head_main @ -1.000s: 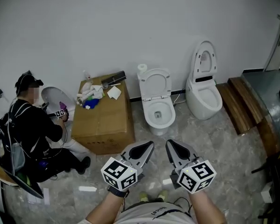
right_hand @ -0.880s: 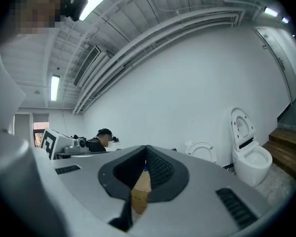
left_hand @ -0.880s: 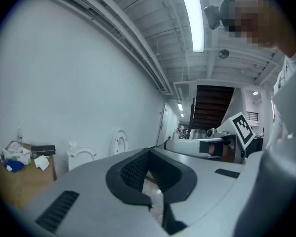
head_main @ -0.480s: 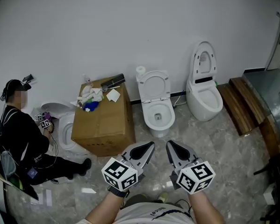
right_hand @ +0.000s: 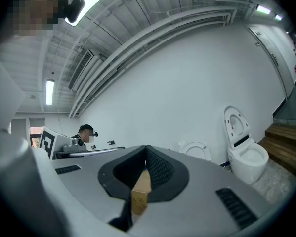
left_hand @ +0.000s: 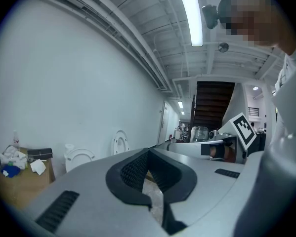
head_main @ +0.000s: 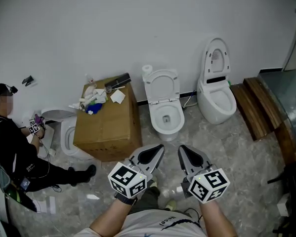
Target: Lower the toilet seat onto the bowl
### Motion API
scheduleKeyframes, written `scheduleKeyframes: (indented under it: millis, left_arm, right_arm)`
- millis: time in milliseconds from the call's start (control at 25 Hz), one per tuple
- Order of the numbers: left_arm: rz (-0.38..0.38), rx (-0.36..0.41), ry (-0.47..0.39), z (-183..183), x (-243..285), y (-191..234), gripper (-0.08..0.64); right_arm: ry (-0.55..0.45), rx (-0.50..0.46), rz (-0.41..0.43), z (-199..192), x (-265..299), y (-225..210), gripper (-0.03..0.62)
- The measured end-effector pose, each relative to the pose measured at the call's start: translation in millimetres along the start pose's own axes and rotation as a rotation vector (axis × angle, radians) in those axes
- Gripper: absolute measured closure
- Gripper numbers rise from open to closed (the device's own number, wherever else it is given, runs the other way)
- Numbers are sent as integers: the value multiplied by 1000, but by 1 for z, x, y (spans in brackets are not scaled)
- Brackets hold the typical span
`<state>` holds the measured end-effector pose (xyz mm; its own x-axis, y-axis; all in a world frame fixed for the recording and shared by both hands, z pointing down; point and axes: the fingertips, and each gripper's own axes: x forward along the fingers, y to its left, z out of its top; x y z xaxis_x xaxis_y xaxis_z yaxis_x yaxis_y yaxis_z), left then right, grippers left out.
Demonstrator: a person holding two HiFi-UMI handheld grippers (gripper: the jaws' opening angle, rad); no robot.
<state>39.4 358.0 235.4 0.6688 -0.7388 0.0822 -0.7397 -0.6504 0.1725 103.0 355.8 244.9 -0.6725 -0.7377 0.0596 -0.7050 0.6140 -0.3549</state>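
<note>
While both tools hover low in the head view, well short of the fixtures, the toilet seat (head_main: pixel 162 86) stands straight up, leaning back toward the white wall (head_main: pixel 88 28). Its bowl (head_main: pixel 167 120) lies open below it, so seat and rim are well apart except at the hinge.

The left gripper (head_main: pixel 160 147) points level toward that middle toilet. Its own view shows the ribbed pads meeting at the tips, pressed together on nothing, with only a strip of floor visible through the slot behind them. The right gripper (head_main: pixel 181 147) sits just beside it, and its tongs are pressed together too. A sliver of tan shows through its slot, which looks like the cardboard box (head_main: pixel 105 127) beyond rather than anything pinched.

That box stands just left of the middle toilet, its top cluttered with white rags and a dark case. A paper roll (head_main: pixel 147 71) sits behind the raised seat. Further right, a second toilet (head_main: pixel 217 100) also has its lid up, with wooden steps (head_main: pixel 256 107) beside it.

Over at the far left, another person (head_main: pixel 9 147) crouches on the marbled floor (head_main: pixel 236 147), holding marker cubes beside a third toilet (head_main: pixel 63 135) that is half hidden behind the box.
</note>
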Motion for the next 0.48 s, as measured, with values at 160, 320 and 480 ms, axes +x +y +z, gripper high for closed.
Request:
scheduleKeyframes:
  millis: [160,320,480]
  left_arm:
    - [2,12,-8,2,17,20,557]
    - [-9,17,-7,2,42,50,557]
    - [-24,22,-6,5,73,94,557]
  right_arm:
    - [11,-13,-8,0,20,-13,577]
    - [26,-16,-26,1,52,-32,577]
    - [39,-14,-45,6,100,-54,577]
